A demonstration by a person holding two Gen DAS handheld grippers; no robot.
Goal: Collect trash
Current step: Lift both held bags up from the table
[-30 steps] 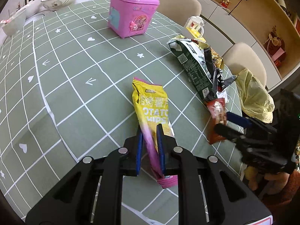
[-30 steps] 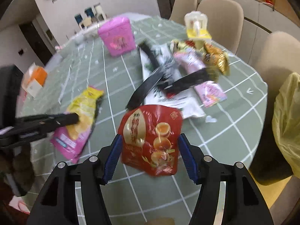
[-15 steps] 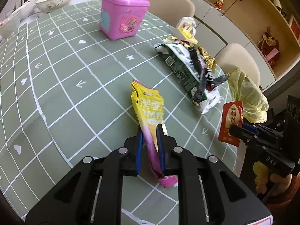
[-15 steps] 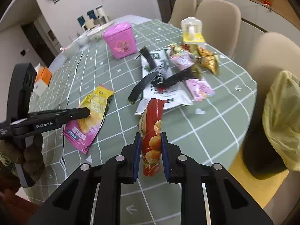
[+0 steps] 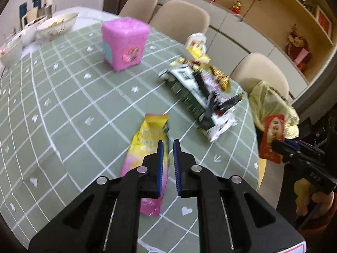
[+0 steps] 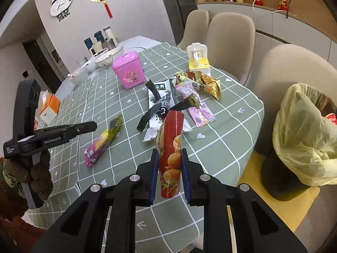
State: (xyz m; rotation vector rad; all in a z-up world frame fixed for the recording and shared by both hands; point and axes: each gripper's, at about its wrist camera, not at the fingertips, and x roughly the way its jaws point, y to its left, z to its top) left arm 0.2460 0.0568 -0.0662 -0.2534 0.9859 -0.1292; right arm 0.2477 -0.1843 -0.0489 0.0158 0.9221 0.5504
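Your right tongs [image 6: 168, 164] have just closed on the red snack pouch [image 6: 170, 139], blue pads pressing its lower half from both sides. The pouch is off the surface, squeezed into a curl. Its long axis runs forward along the fingers, with the top end leaning away toward the heap of wrappers [image 6: 168, 97].

Your left tongs [image 5: 168, 158] have just been easing apart and stand at a narrow gap with nothing clamped between the pads. The yellow and pink chip bag [image 5: 147, 139] lies flat on the surface just below and to the left of that gap, partly hidden behind the left finger. Its long axis points away from the tongs, pink end nearest you and yellow end farthest. From the right wrist camera, the tongs' tips hang above the bag, clear of it.

The surface is a round table under a green tablecloth [image 6: 221, 130] with a white grid. A pink tin [image 6: 128, 71] stands upright beyond the wrappers, and white bowls [image 5: 56, 23] sit at the far edge. A bin lined with a yellow bag [image 6: 299, 139] stands on the floor just beside the surface, to the right of your right tongs. Beige chairs [image 6: 231, 38] ring the far side, and a panda clock [image 6: 60, 4] hangs on the wall.
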